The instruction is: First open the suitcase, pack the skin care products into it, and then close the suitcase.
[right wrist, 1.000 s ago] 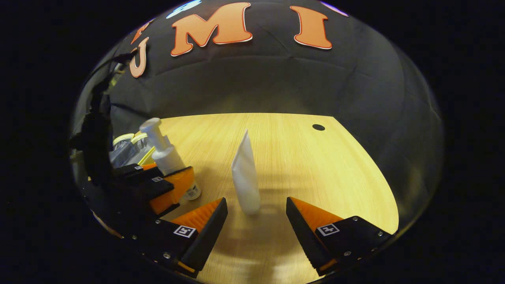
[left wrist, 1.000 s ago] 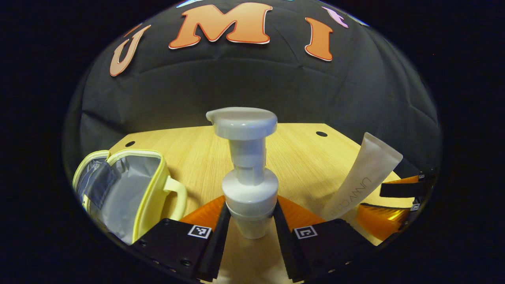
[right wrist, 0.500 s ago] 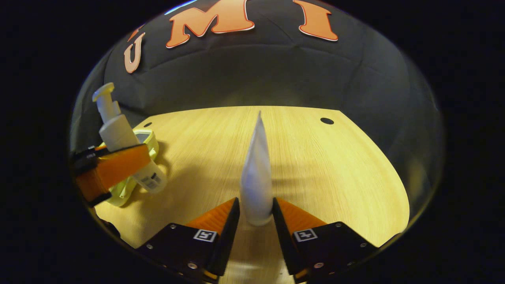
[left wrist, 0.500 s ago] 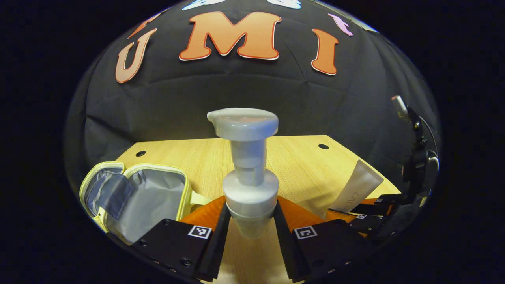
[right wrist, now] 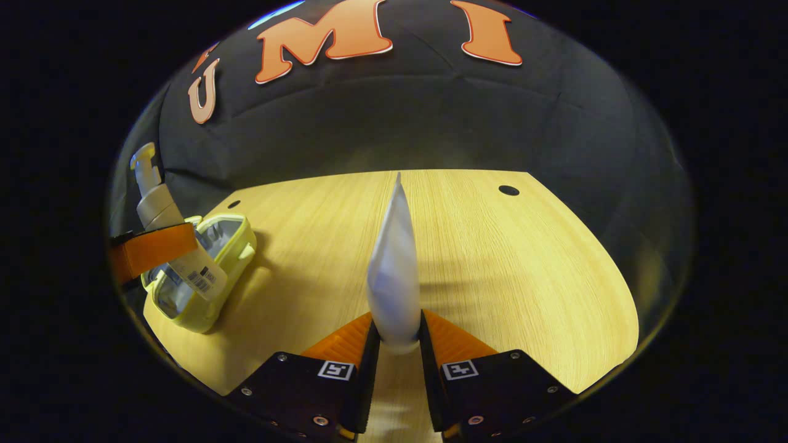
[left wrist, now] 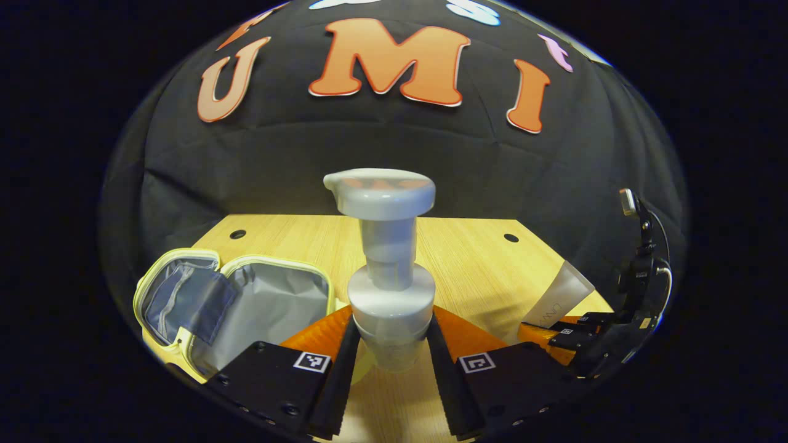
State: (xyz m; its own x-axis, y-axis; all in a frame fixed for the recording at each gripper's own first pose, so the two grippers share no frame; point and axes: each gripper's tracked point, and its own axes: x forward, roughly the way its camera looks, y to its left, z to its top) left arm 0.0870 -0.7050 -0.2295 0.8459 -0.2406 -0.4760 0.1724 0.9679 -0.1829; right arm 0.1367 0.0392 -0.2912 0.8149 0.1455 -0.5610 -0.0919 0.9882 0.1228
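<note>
— Left gripper view first: what have you got, and where is the case?

— My left gripper (left wrist: 388,347) has its fingers pressed on the pump bottle (left wrist: 388,271), one on each side of the body just under the collar. The bottle stands upright between them, clear of the tabletop (left wrist: 468,258). The suitcase (left wrist: 246,314) is a small pale-yellow zip case lying open on the tabletop, below and to the left of the bottle.

— Anything inside it?

— I see grey lining and a darker flap pocket (left wrist: 188,301) on the far half. No product lies in the part that I can see; my own finger hides its near corner.

— And from the right gripper view?

— My right gripper (right wrist: 395,344) pinches the tube (right wrist: 394,271) low on its body, both fingers against it. The tube points up and away, its flat crimped end on top. At the left edge the suitcase (right wrist: 203,289) lies open with its yellow rim up, and the pump bottle (right wrist: 169,237) hangs tilted over it in the left gripper (right wrist: 151,246), its labelled base at the opening. Whether the base touches the lining, I cannot tell.

— How do the products look?

— The bottle has a broad pale pump head with a short spout to the left, a narrow neck and a wide round collar over a translucent body. The tube is frosted white and soft-sided, with small print along it that I leave unread.

— Where is the tube in the left gripper view?

— Far right, the tube (left wrist: 563,298) leans over the tabletop, held in my right gripper (left wrist: 569,329).
</note>
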